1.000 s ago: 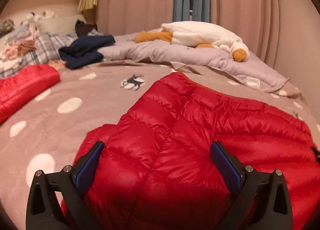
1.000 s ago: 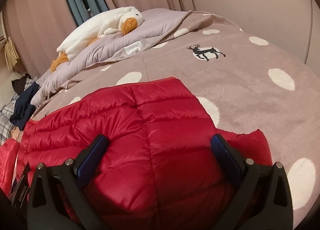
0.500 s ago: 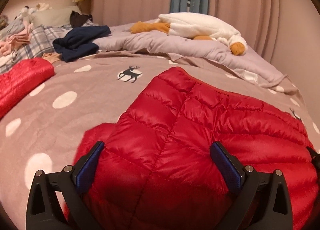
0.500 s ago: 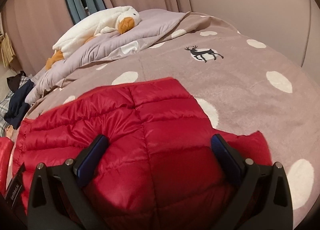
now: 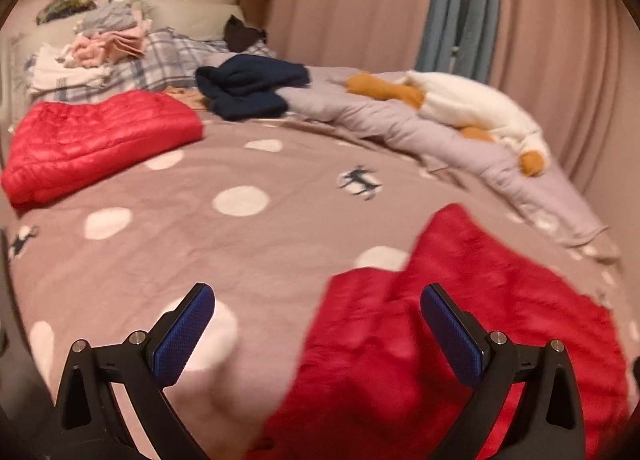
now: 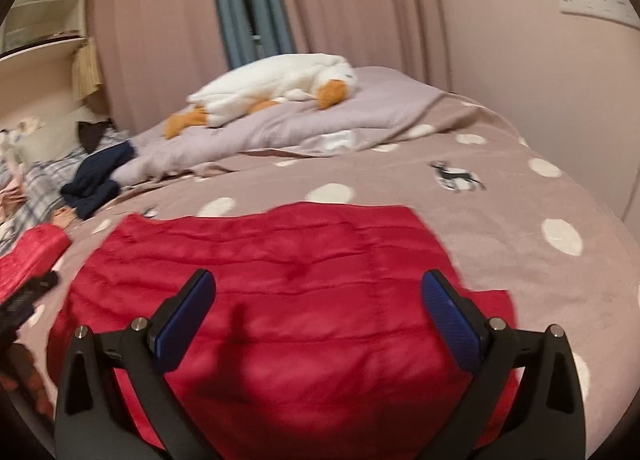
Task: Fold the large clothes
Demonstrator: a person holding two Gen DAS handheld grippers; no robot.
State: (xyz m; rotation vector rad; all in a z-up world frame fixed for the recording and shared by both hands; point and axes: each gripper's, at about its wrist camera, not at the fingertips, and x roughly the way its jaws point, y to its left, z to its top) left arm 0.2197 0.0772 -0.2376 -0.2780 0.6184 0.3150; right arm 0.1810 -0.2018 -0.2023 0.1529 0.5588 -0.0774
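A red quilted down jacket (image 6: 296,300) lies folded flat on the spotted bedspread; in the left wrist view it (image 5: 460,340) fills the lower right. My right gripper (image 6: 318,316) is open and empty, hovering above the jacket's middle. My left gripper (image 5: 318,324) is open and empty, above the jacket's left edge, its left finger over bare bedspread. A second red down jacket (image 5: 100,139) lies folded at the far left of the bed and shows at the left edge of the right wrist view (image 6: 28,260).
The mauve bedspread (image 5: 240,240) with white dots covers the bed. A navy garment (image 5: 248,91), a plaid pillow with piled clothes (image 5: 108,47), a lilac duvet (image 5: 400,127) and a white goose plush (image 5: 472,107) lie at the back. Curtains and wall stand behind.
Both grippers have drawn back and risen from the jacket. The left view has swung left, so the jacket now sits at its lower right. Both stay open.
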